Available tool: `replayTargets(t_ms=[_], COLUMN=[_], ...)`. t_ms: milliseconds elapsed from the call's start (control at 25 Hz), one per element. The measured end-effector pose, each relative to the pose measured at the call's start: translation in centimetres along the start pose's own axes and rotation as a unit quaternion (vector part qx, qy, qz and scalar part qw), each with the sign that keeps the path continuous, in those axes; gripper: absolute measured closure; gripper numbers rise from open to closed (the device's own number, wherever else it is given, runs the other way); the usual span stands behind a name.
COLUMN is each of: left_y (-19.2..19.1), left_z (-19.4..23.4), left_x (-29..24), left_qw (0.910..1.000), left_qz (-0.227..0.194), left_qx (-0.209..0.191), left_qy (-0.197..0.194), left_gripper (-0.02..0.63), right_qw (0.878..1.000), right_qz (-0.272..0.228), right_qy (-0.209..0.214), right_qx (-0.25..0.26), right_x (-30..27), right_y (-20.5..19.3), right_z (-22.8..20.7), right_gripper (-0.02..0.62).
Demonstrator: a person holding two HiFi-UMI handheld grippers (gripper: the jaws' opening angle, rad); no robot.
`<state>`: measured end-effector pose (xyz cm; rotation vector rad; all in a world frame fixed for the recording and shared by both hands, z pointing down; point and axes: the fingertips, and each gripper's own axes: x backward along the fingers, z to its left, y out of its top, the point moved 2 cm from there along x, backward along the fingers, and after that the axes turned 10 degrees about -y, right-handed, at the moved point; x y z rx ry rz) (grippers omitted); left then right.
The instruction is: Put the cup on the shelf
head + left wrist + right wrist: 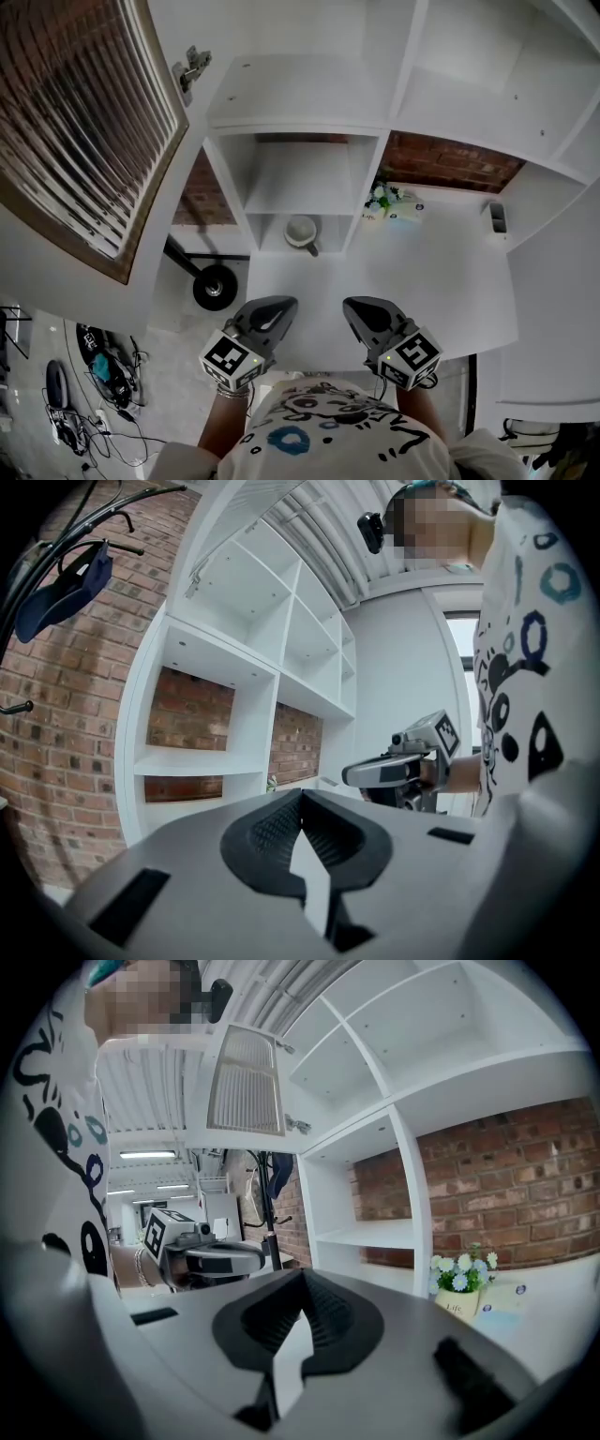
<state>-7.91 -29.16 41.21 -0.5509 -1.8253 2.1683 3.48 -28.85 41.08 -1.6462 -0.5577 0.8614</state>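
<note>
Shelf board [291, 178] partly over cup [302, 232]

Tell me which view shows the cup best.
The head view. There the cup shows whole, from above, standing in the lowest bay of the shelf with its handle toward the person. Neither the left gripper view nor the right gripper view shows the cup at all.
</note>
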Motion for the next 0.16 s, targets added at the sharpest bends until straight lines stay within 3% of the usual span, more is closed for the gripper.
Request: replayTargets(t_ms=[160], left_y=[0.02], left_z=[-0.05], left_x=[-0.29], left_qw=[1.0], left_qz=[0.0], left_qx=[0.002], left_qy=[-0.003], left_gripper=[0.591], right_qw=[1.0], right_qz=[0.003], right_qy=[0.0], right_qx=[-0.002], right_x=[0.04], right_y=[-0.17], right_z=[-0.08], right_gripper=[0.571])
